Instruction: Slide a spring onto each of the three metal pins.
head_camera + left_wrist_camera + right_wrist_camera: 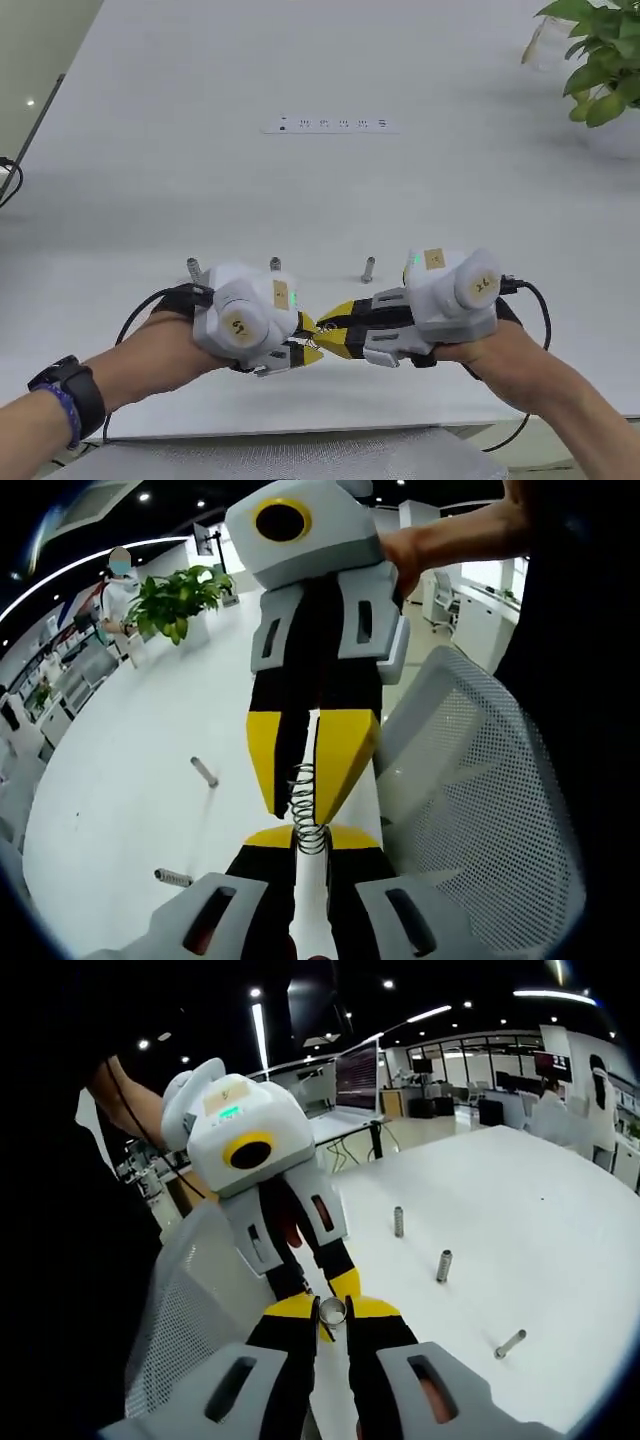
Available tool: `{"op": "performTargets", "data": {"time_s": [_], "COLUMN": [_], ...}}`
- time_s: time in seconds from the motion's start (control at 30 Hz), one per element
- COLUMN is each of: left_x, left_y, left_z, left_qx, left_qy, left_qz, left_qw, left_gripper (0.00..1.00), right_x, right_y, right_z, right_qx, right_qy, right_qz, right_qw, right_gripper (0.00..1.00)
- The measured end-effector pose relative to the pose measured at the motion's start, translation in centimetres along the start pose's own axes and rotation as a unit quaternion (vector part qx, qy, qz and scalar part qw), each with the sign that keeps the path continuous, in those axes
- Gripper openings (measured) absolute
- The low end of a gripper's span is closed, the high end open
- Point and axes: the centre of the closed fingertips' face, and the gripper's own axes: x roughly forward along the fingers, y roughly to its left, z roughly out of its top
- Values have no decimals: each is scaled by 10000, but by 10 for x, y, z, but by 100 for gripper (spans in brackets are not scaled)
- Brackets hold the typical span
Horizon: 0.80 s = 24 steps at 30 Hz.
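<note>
A small coil spring point(307, 810) hangs over the table's front edge between the two grippers, which meet tip to tip. My left gripper point(310, 838) is shut on its near end. My right gripper point(333, 1310) is shut on it too, and there the spring point(332, 1310) shows end-on as a ring. In the head view the left gripper point(306, 340) and right gripper point(330, 332) touch at their yellow tips. Three pins stand in a row just beyond: the left pin point(193, 268) and middle pin point(275, 264) look ribbed, as with springs on them. The right pin point(368, 270) looks bare.
The white table point(200, 180) stretches far ahead, with a white power strip point(328, 125) at its middle and a potted plant point(600, 60) at the far right. A grey mesh chair point(480, 810) sits below the grippers at the front edge.
</note>
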Motion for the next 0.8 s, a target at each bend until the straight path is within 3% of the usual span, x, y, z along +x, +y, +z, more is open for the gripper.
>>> {"op": "performTargets", "data": {"time_s": [0.27,0.4,0.53,0.8], "left_x": [-1,-1,0,-1], "left_y": [9,9,9,8], "left_z": [8,12,15,17], "left_qx": [-435,-475,-478,-456], "left_qy": [-366,-441,-511,-542], "left_qz": [101,118,119,104], "left_qw": [9983,9978,9975,9974], "left_gripper": [2,2,2,2], "right_x": [-5,-8,-11,-14], "right_y": [-7,-7,-9,-9], "right_z": [5,4,-3,-5], "right_qx": [-256,-452,-824,-1279], "right_qy": [253,493,961,1415], "right_qz": [23,91,165,353], "right_qw": [9993,9977,9918,9810], "right_gripper": [9,9,12,16]}}
